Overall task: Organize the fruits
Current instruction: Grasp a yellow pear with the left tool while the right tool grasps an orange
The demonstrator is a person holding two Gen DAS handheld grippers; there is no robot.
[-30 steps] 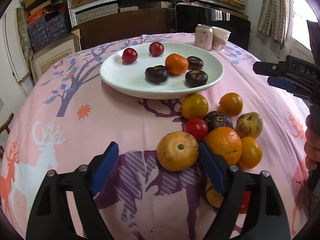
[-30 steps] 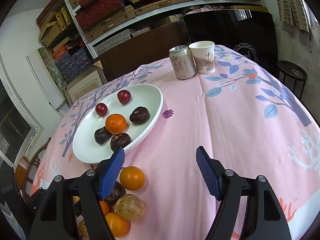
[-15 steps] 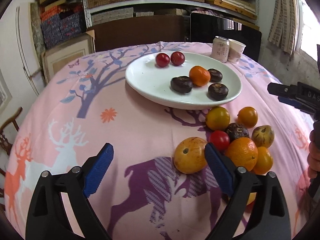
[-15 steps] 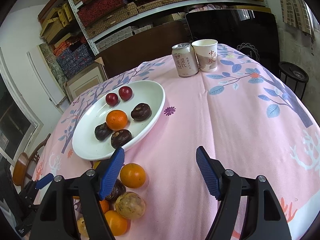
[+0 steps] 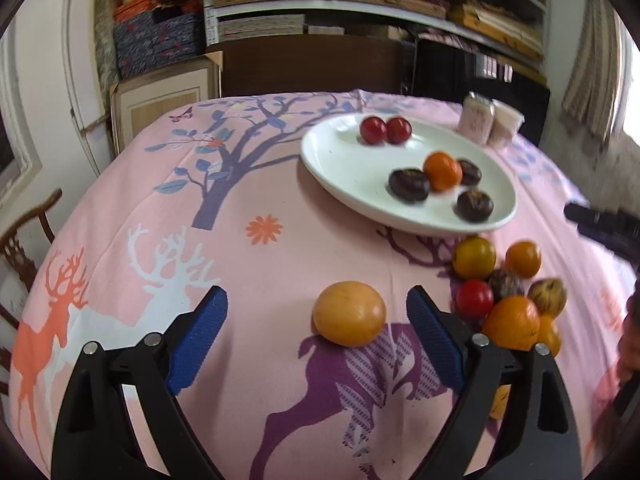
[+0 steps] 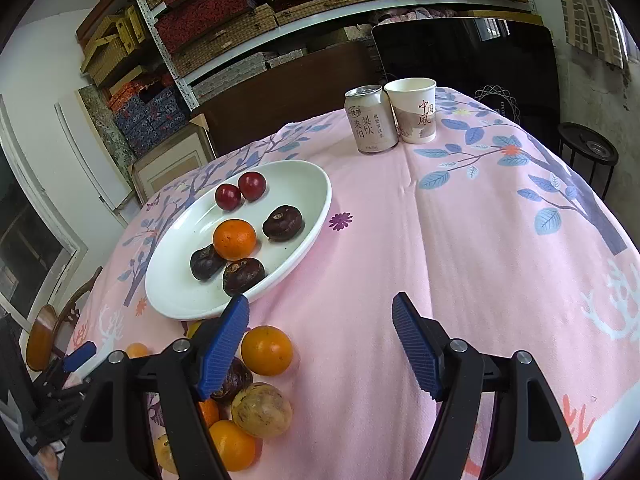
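Observation:
A white oval plate (image 5: 352, 172) (image 6: 308, 224) holds two red plums (image 5: 385, 131), an orange (image 5: 442, 171) and three dark fruits (image 5: 409, 186). A yellow-orange fruit (image 5: 349, 313) lies alone on the cloth, between the open blue fingers of my left gripper (image 5: 316, 332), nearer the right finger and touching neither. A pile of loose fruits (image 5: 508, 280) (image 6: 248, 396) lies to its right, below the plate. My right gripper (image 6: 320, 344) is open and empty over bare cloth, its left finger above the pile.
A drink can (image 6: 370, 119) and a paper cup (image 6: 412, 110) stand together at the far side of the pink patterned tablecloth (image 6: 480, 240). A wooden chair (image 5: 24, 248) is at the table's left. Shelves with boxes fill the background.
The left gripper has swung left; the yellow-orange fruit now lies apart from the pile between its fingers. The right gripper has barely moved.

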